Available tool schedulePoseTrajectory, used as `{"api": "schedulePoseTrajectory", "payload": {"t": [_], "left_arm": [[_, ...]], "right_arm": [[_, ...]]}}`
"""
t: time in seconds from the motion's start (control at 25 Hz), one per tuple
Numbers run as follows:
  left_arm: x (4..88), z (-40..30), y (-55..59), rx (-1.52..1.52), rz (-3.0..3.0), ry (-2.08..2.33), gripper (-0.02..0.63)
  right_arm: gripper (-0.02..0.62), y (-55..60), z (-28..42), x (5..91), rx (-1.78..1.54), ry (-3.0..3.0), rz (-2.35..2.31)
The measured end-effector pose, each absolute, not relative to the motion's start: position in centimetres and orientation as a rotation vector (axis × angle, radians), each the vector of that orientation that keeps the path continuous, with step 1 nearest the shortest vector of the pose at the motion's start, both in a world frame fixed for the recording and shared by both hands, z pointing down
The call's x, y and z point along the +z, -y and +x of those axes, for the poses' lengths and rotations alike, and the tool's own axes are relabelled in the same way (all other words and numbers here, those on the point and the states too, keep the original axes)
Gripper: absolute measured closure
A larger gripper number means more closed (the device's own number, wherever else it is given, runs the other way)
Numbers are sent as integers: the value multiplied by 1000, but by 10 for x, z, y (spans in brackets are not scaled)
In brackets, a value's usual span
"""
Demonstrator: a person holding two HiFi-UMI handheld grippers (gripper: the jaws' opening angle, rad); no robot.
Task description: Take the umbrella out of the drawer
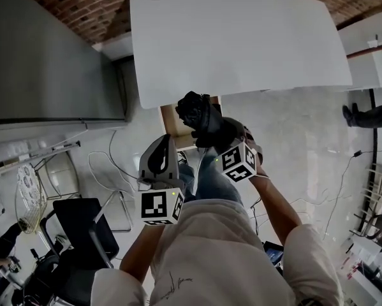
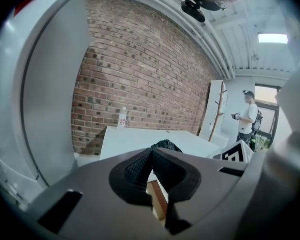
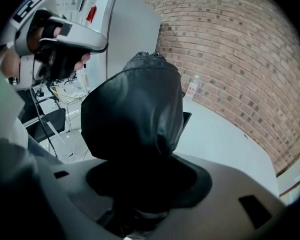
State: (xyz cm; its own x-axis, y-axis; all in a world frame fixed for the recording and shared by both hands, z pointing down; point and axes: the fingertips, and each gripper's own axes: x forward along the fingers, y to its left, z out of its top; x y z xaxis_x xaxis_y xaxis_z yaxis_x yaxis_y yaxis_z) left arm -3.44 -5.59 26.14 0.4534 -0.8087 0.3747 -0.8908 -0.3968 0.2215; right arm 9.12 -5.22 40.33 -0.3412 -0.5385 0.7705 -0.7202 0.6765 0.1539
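- The fingers of my right gripper [image 3: 139,181] are clamped on the black folded fabric umbrella [image 3: 132,114], held up at the near edge of the white rectangular table [image 1: 242,37].
- The fingers of my left gripper [image 2: 151,156] are closed tip to tip, short of that same table edge.
- The pale wooden drawer [image 1: 170,125] stands pulled out from under the table's near edge. The umbrella is over it and hides most of its inside.
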Motion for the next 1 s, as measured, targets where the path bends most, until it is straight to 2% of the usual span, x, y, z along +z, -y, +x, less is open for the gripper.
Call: {"api": "schedulePoseTrajectory", "payload": {"t": [1.0], "left_arm": [[192,-39,48,144,2419,1445,589]], "right_arm": [[354,58,82,268,277,2253,1199]]}}
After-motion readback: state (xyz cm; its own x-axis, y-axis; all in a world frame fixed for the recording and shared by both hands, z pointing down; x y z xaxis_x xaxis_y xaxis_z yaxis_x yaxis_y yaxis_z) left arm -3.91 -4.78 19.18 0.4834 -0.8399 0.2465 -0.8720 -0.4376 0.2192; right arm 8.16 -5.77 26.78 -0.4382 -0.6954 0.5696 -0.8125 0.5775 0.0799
